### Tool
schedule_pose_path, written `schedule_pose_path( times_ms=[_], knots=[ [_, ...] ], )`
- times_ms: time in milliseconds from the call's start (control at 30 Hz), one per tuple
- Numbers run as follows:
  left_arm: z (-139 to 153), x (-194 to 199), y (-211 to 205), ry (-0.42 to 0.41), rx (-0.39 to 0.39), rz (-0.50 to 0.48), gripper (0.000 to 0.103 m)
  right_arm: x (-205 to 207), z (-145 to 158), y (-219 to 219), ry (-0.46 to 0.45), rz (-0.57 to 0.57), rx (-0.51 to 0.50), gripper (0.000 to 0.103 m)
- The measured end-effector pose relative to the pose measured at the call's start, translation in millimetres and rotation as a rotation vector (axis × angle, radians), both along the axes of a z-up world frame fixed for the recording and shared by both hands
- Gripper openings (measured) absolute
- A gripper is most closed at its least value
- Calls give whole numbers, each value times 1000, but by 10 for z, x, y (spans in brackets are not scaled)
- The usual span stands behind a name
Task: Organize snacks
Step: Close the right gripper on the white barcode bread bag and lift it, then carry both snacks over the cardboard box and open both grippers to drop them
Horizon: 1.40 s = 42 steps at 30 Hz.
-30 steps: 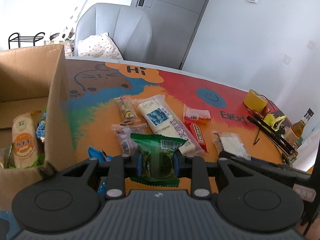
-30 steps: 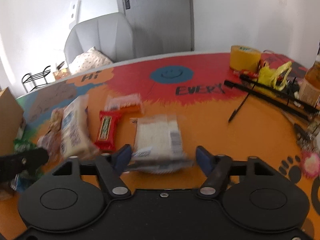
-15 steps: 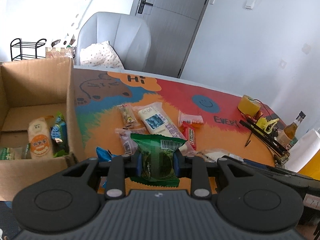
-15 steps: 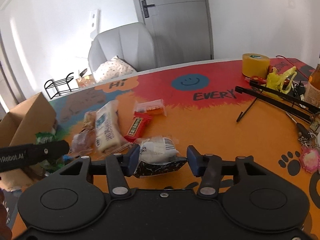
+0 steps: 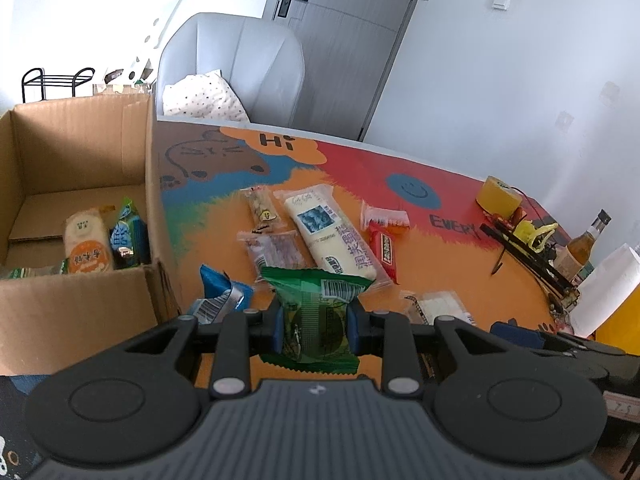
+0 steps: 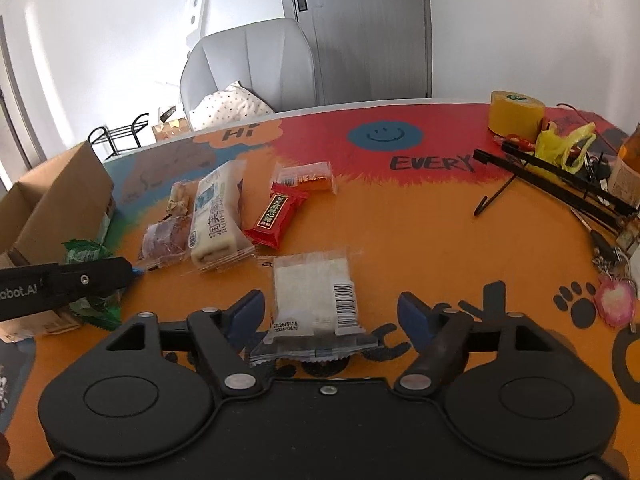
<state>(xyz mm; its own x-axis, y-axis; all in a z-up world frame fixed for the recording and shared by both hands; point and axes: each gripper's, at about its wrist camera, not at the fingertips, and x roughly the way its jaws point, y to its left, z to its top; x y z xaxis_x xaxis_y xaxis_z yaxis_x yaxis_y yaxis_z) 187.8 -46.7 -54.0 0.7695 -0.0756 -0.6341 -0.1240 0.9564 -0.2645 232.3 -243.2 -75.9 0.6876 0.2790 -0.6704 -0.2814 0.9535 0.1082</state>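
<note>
My left wrist camera looks forward and down along its fingers, close above the table (image 5: 440,248), with the cardboard box (image 5: 80,152) at the left of the frame. My right wrist camera looks down the same way, perhaps a little nearer. Both views share the long white packet (image 5: 332,232) (image 6: 216,216) and the grey chair (image 5: 240,64) (image 6: 256,60).
</note>
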Motion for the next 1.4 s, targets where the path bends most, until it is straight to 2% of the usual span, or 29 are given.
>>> schedule_pose_path(
  times_ms=[200, 300, 433, 667, 933, 1400],
  knots=[
    [-63, 13, 14, 14, -3, -1, 28, 22, -109, 98, 21, 29, -35, 76],
    [-75, 0, 25, 17, -6, 1, 28, -41, -149, 162, -7, 44, -93, 67],
    [-32, -41, 42, 8, -9, 2, 28, -66, -97, 132, -4, 67, -71, 53],
    [90, -175, 76, -23, -11, 3, 28, -181, 9, 101, -29, 68, -11, 51],
    [304, -327, 145, -66, -10, 12, 28, -343, 331, 150, -93, 80, 39, 51],
    [669, -592, 544, -133, 16, 64, 28, -543, 810, 532, -206, 160, 106, 51]
  ],
)
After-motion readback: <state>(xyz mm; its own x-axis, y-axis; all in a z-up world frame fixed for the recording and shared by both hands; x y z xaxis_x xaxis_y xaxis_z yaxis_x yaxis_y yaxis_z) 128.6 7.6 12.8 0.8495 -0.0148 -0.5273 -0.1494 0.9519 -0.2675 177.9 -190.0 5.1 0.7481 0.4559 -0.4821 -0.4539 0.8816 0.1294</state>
